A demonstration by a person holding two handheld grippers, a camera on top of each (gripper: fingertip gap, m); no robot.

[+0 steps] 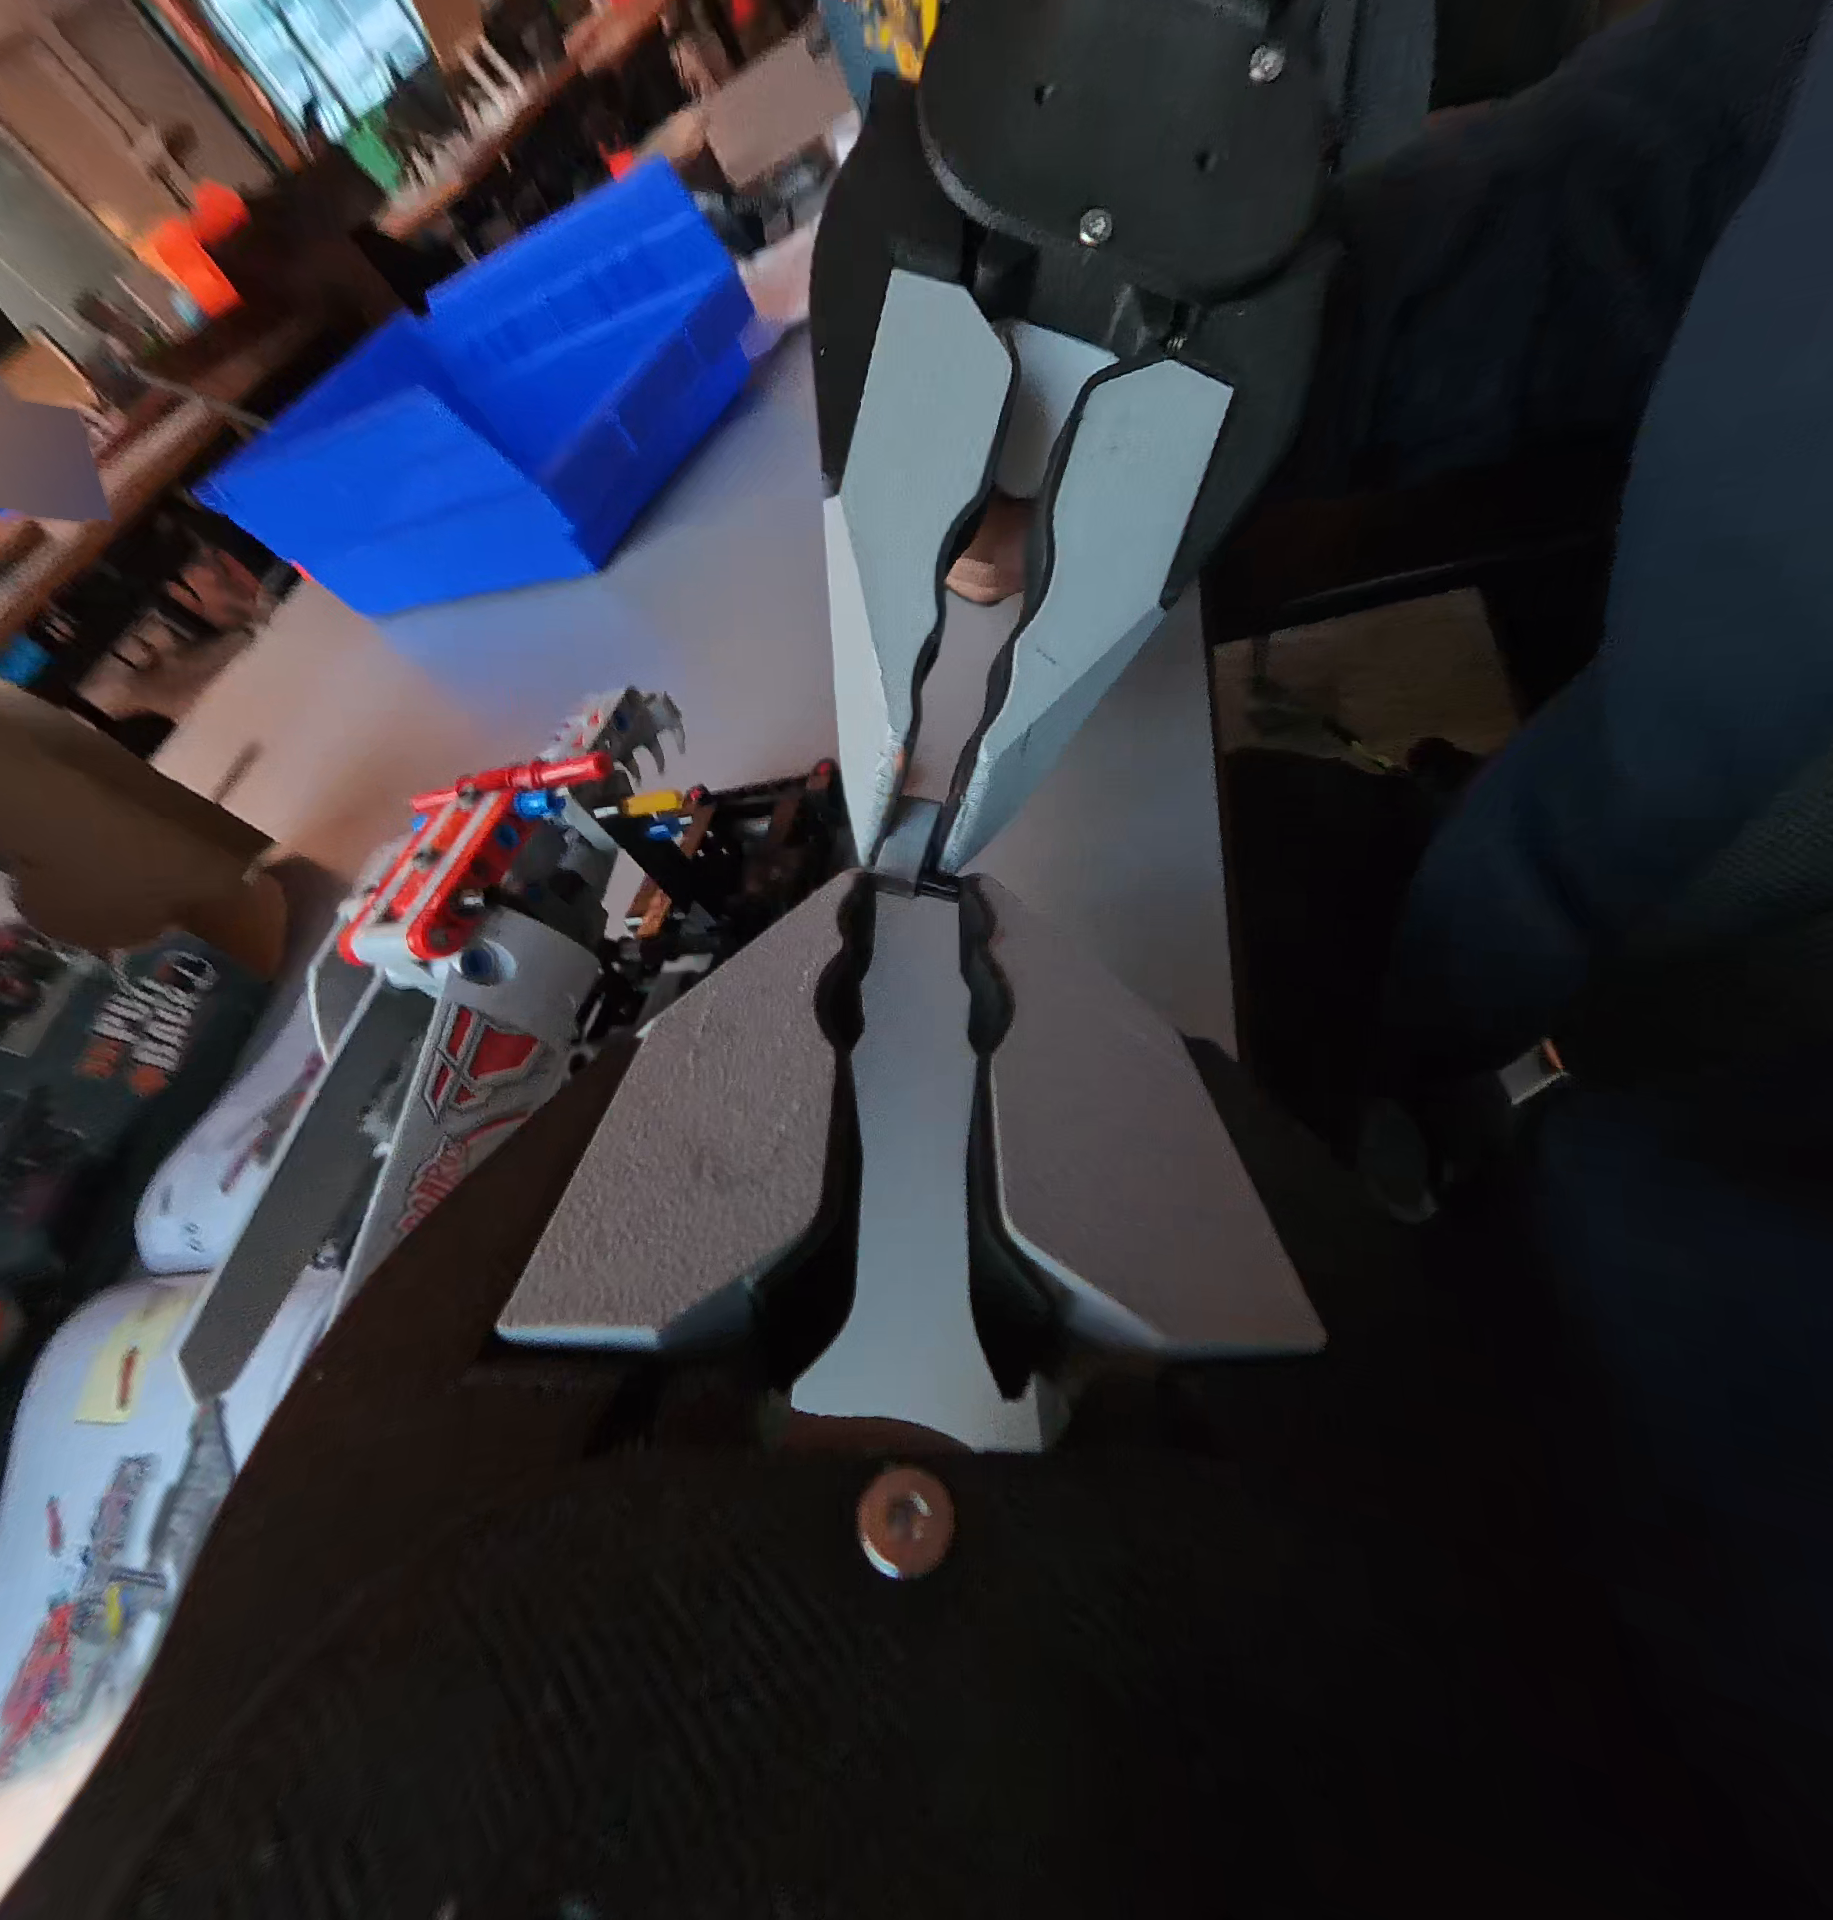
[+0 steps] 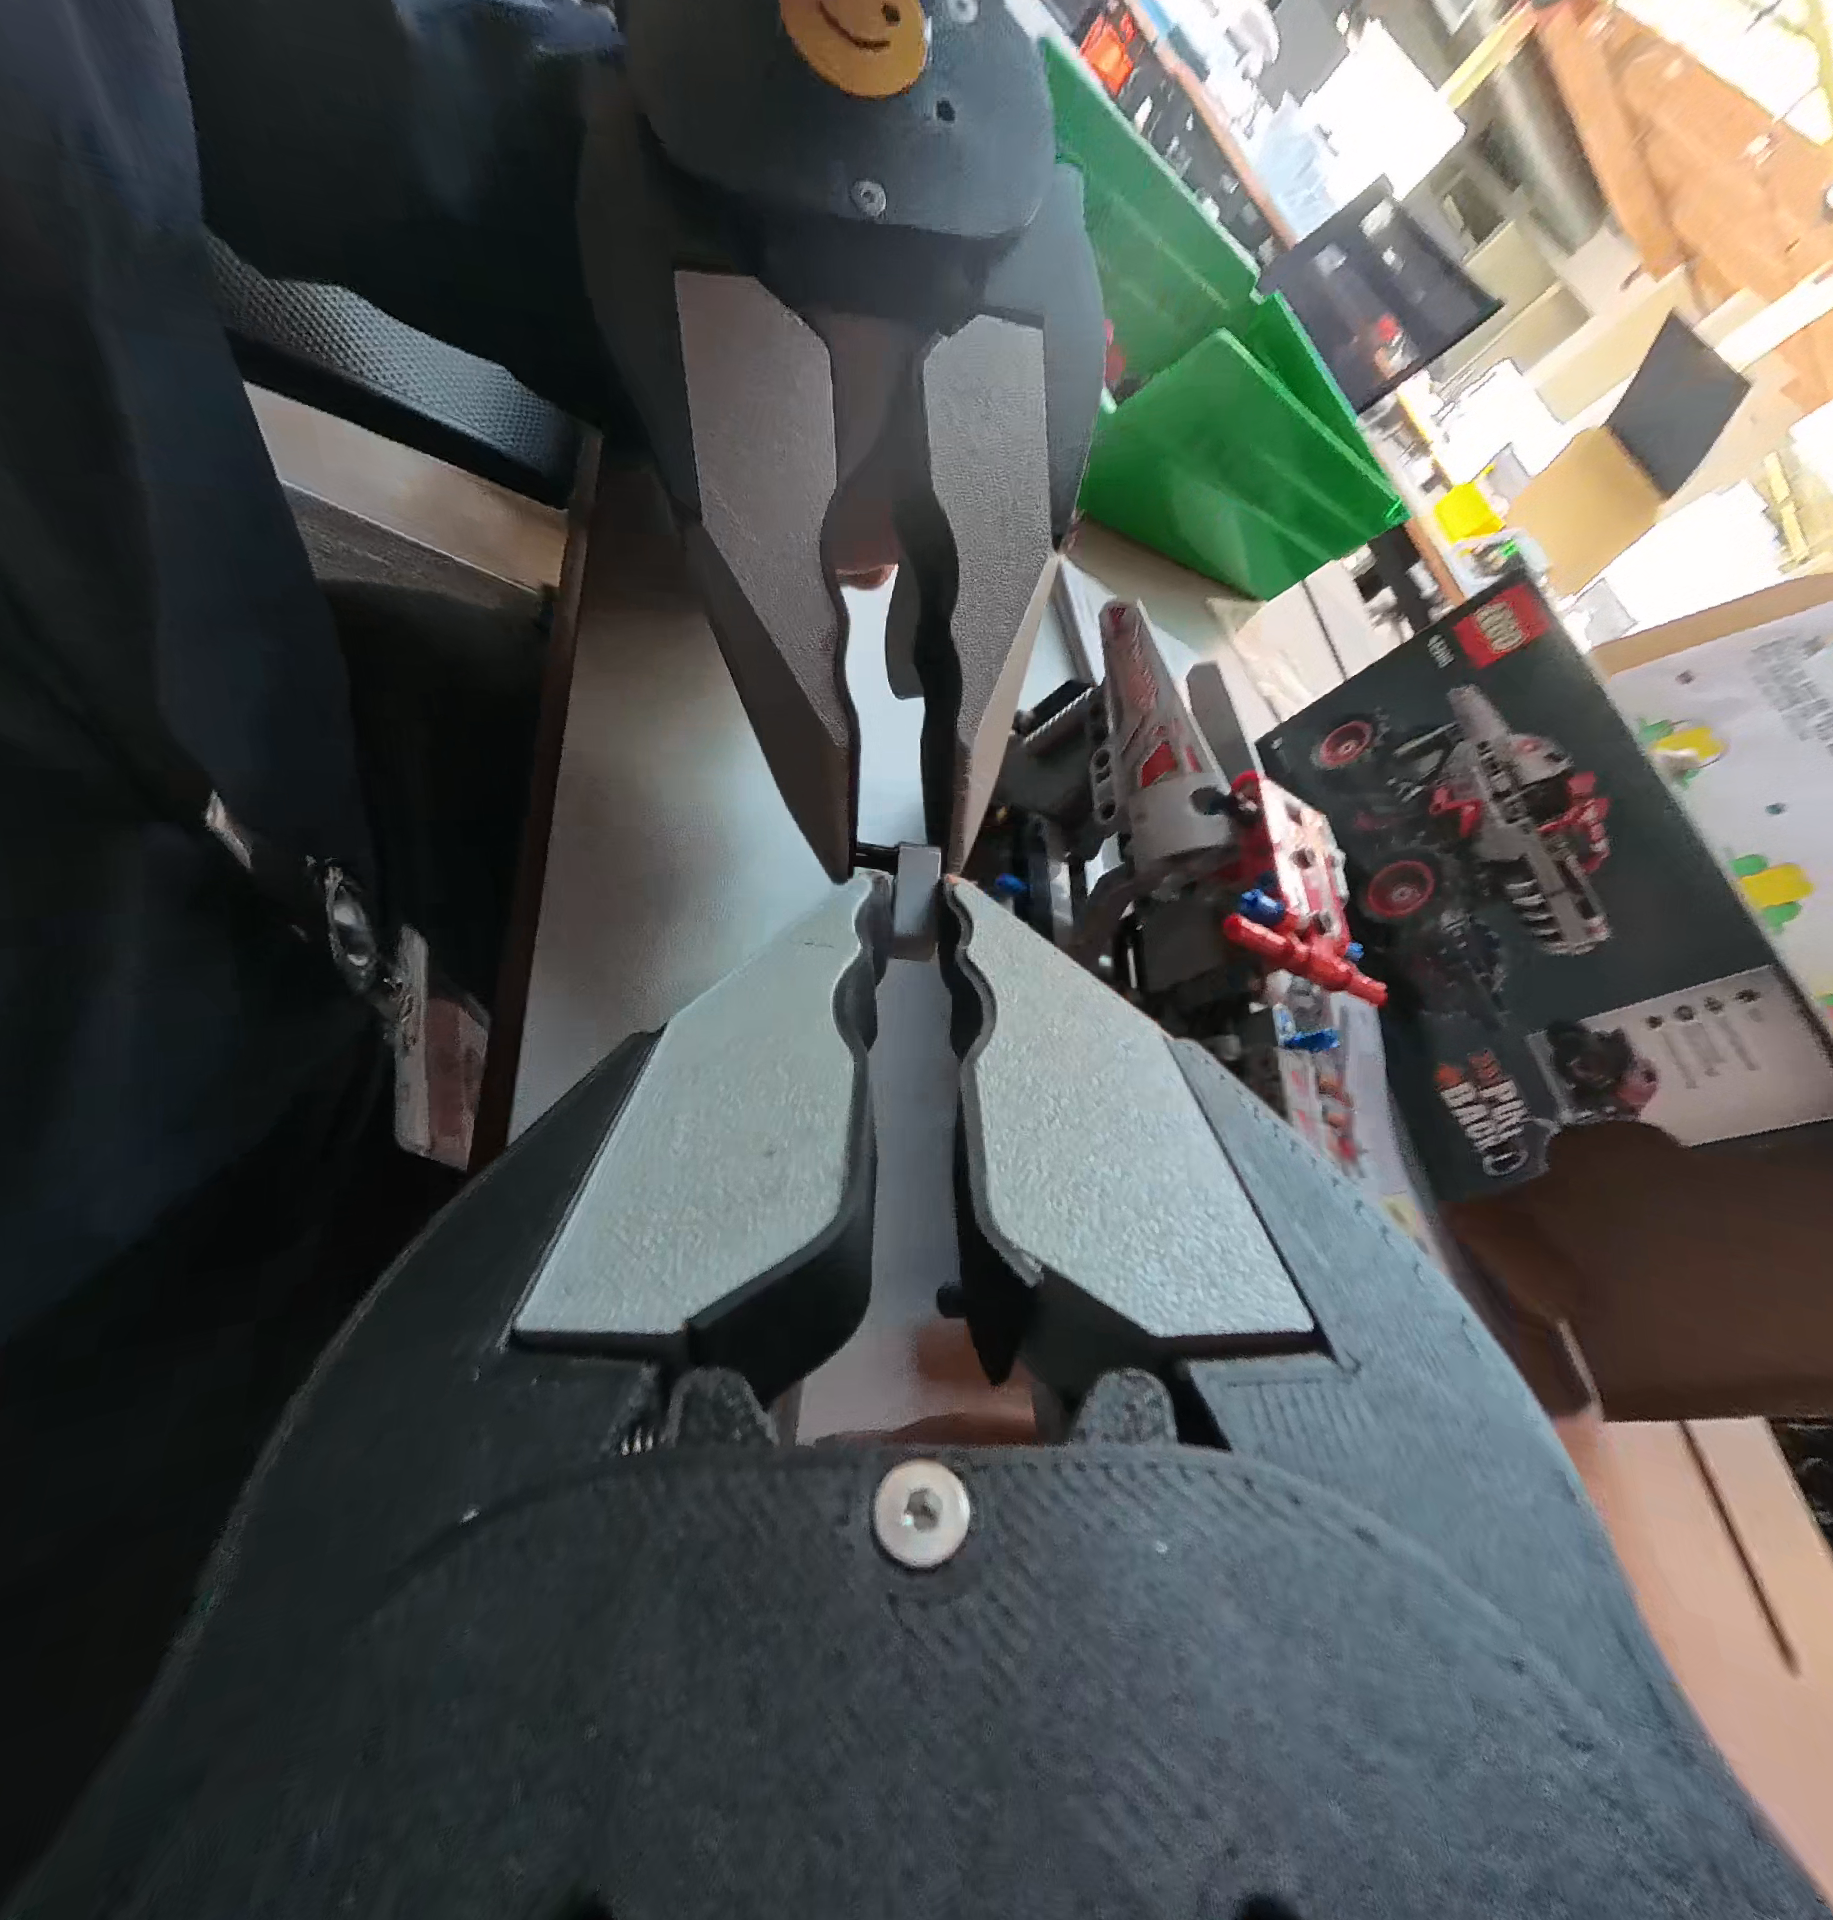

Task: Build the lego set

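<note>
Table [image 1: 683,644]: one pale surface under everything you are working over.
Blue bins [image 1: 496,416]: two, side by side at the far end in your left wrist view.
Green bins [image 2: 1213,416]: two, stacked close together, far side in your right wrist view.
Set box [image 2: 1577,935]: one dark box with a picture of a truck, standing just beyond the model.
Instruction pages [image 1: 91,1507]: one open booklet lying flat beside the model; how many pages you cannot tell.
Lego model [image 1: 496,935]: one half-built grey, red and black vehicle, resting on the table near both tool tips.
Left gripper [image 1: 917,883]: your fingers are nearly closed, pinching one end of the small piece.
Right gripper [image 2: 907,914]: your fingers are nearly closed on the same piece from the opposite side, tip to tip with the other tool.
Small dark grey piece [image 2: 914,894]: one, held in the air between the two tools, with a thin black pin sticking out of its side.
</note>
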